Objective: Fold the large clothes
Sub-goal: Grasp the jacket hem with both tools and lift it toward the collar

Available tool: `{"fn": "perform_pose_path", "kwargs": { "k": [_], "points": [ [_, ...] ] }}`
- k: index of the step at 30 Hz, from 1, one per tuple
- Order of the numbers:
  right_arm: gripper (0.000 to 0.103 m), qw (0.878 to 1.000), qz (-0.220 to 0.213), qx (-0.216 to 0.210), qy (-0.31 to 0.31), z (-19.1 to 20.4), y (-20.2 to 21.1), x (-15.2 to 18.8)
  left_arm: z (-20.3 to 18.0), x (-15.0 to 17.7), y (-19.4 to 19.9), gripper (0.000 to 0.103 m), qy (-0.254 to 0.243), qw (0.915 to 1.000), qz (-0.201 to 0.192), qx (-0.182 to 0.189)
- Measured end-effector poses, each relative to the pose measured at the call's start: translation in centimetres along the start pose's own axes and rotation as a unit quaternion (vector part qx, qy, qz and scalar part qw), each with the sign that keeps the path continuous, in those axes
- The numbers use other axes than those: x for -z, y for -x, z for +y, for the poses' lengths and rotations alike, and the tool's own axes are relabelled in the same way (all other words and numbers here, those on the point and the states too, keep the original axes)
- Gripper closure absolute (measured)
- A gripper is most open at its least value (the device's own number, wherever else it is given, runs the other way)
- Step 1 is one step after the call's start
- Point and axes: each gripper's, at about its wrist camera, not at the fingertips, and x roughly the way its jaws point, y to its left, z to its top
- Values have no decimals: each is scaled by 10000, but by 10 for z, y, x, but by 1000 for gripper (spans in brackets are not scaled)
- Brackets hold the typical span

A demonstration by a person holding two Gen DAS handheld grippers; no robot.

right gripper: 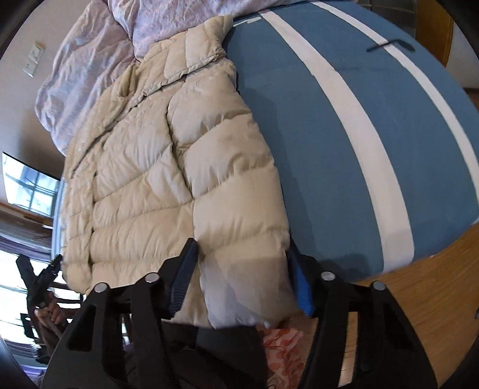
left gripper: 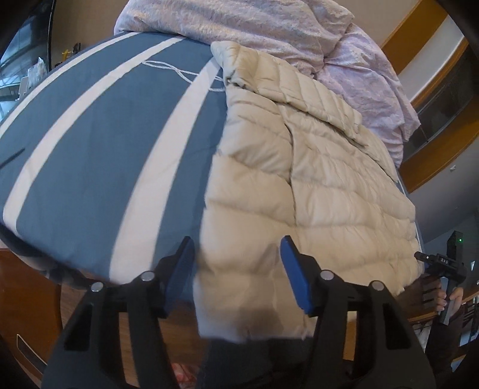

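Now your left gripper [left gripper: 236, 263] straddles the puffer jacket [left gripper: 302, 185] hem, jaws half open, pads not pressing. Your right gripper [right gripper: 239, 269] brackets the cuff; whether it pinches, I cannot tell. Jacket lies on the striped bed cover [left gripper: 98, 143], bare toward 10 o'clock; hem overhangs at 6.

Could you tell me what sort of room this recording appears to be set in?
Most likely a bedroom. A bed with a blue sheet with white stripes fills both views, a rumpled pale pink duvet is heaped at its far end, and a cream puffer jacket lies spread on it above a wooden floor.
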Motion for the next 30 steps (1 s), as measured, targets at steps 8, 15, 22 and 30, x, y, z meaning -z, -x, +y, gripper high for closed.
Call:
{"fn": "perform_pose_path", "kwargs": {
  "k": [8,15,22,30],
  "points": [
    [82,9990,66,-409,-147,-4,2,13,-8,14,1,71,-7,9999,80,73],
    [93,9984,-345,-450,28,14,21,1,-17,10,7,97,-188,9998,-23,-102],
    [94,9951,-880,-369,246,39,41,-26,-28,-21,26,98,-314,9980,-435,-319],
    [94,9908,-1248,-120,518,62,43,-67,-46,-73,35,98,-458,9934,-863,-593]
  ]
}}
